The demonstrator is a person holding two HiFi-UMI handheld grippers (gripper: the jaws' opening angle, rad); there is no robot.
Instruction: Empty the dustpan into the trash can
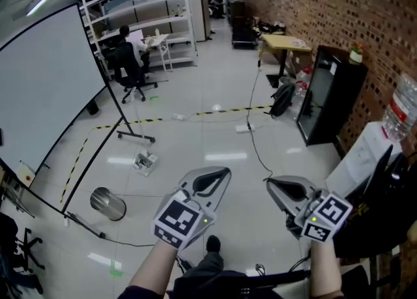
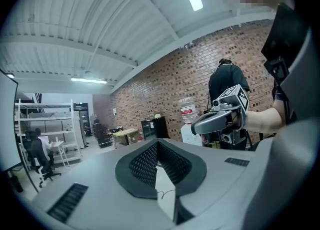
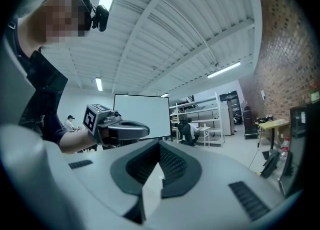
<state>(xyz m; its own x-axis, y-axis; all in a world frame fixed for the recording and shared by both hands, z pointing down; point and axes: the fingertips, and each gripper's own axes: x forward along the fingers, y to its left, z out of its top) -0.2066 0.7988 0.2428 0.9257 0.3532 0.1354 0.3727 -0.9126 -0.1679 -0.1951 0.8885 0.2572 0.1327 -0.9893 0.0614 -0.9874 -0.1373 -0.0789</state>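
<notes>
I hold both grippers level in front of me, above the floor and well apart from everything on it. In the head view my left gripper (image 1: pixel 223 173) and right gripper (image 1: pixel 270 185) are both shut and hold nothing. Each shows in the other's view too: the right gripper (image 2: pixel 198 126) and the left gripper (image 3: pixel 144 130). A silver trash can (image 1: pixel 108 203) sits on the floor at the lower left. A small pale object (image 1: pixel 144 161), perhaps the dustpan, lies on the floor beyond it; it is too small to be sure.
A large whiteboard (image 1: pixel 45 83) on a rolling stand fills the left. A black cabinet (image 1: pixel 329 96) and a water dispenser (image 1: pixel 371 154) line the brick wall on the right. A cable (image 1: pixel 253 128) and yellow-black tape (image 1: pixel 215 111) cross the floor. A person (image 1: pixel 127 50) sits at a far desk.
</notes>
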